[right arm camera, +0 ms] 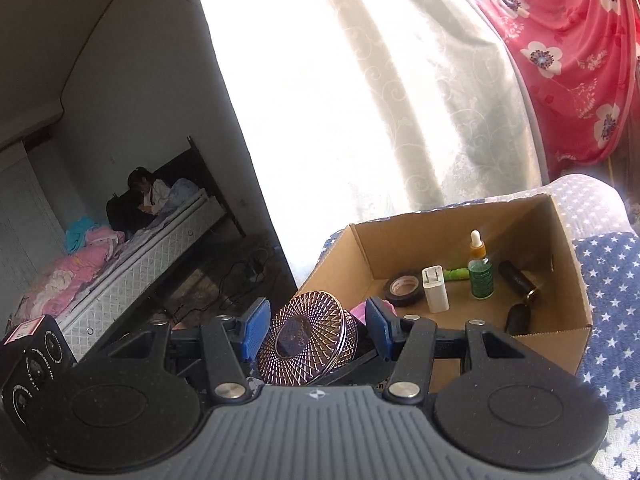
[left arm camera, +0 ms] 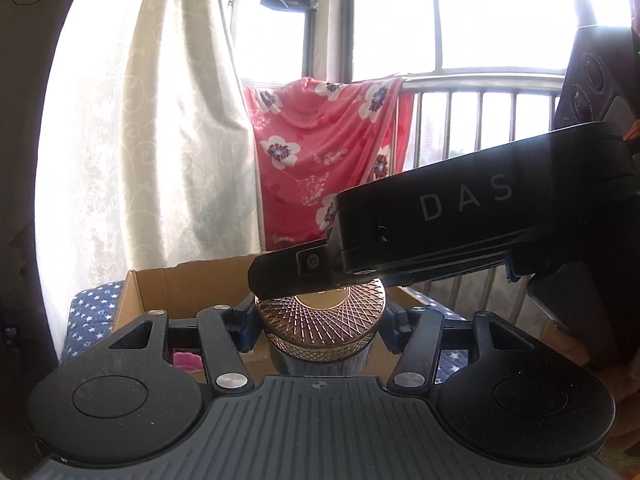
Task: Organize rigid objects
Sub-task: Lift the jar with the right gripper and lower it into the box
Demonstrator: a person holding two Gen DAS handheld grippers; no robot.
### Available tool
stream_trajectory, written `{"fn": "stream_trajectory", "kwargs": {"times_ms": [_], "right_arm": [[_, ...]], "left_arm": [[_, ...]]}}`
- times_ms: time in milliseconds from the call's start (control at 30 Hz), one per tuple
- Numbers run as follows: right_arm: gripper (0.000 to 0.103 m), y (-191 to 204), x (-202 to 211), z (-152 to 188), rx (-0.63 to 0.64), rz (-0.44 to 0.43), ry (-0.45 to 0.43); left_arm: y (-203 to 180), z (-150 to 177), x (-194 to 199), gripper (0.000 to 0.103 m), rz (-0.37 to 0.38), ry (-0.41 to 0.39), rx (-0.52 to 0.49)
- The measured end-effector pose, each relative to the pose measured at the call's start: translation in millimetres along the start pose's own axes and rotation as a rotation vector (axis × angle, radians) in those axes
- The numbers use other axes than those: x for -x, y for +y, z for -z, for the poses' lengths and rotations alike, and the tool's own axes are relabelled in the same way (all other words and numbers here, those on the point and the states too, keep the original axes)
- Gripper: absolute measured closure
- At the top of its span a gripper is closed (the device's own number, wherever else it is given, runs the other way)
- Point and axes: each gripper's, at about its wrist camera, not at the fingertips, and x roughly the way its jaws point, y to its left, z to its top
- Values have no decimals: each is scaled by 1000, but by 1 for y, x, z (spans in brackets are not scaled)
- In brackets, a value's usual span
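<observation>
A round jar with a rose-gold lattice lid sits between the blue pads of my left gripper, which is shut on its body. The right gripper's black body reaches in from the right, and one of its fingers lies across the far part of the lid. In the right wrist view the same jar appears tilted between the blue pads of my right gripper, which is shut on the lid. Behind the jar stands an open cardboard box.
The box holds a black tape roll, a white charger, a green dropper bottle and a black tube. It rests on a blue star-print cloth. A pale curtain and a pink floral blanket hang behind. A person sits on a distant bed.
</observation>
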Motion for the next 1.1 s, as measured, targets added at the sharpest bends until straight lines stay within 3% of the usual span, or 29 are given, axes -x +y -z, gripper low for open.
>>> {"fn": "stream_trajectory", "kwargs": {"times_ms": [233, 367, 533, 800, 1100], "right_arm": [[47, -63, -68, -42, -107, -18, 169], [47, -90, -109, -45, -136, -26, 296], [46, -117, -145, -42, -182, -34, 424], [46, -135, -171, -33, -251, -68, 528], [42, -139, -156, -35, -285, -114, 457]], "left_arm": [[35, -15, -83, 47, 22, 220, 132], [52, -8, -124, 47, 15, 353, 240], [52, 0, -160, 47, -39, 449, 265], [58, 18, -161, 44, -96, 517, 293], [56, 16, -144, 33, -105, 467, 284]]}}
